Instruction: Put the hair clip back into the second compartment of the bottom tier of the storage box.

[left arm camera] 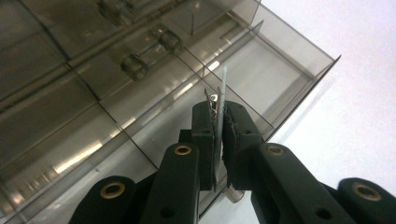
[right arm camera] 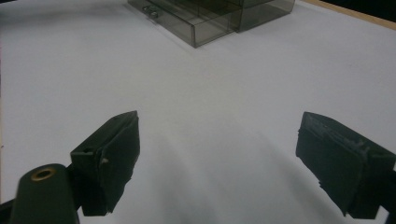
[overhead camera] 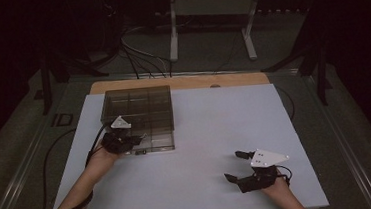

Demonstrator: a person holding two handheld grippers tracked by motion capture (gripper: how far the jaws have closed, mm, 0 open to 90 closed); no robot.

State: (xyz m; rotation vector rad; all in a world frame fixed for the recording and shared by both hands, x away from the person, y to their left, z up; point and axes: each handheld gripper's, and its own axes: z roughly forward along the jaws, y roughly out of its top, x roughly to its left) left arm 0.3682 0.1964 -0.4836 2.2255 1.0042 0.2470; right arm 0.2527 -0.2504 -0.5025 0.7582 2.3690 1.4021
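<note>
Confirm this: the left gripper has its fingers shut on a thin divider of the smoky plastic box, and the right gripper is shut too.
Not quite. The right gripper is open, as the right gripper view shows; its fingers stand wide apart over the white table. The left gripper is indeed shut on the divider of the box.

smoked plastic organiser box point(overhead camera: 139, 115) blocking far left; white mat point(overhead camera: 215, 127) open elsewhere

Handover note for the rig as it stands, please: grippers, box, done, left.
Left gripper: shut on a thin clear divider strip, held upright over the smoky compartment box at its near edge.
Right gripper: open, holding nothing, resting low over the white table sheet at the near right, well apart from the box.
Done: strip is gripped and brought above a compartment on the box's near side.
Left: likely seat the strip in the box, then release. Whether it already touches the box, I cannot tell.
</note>
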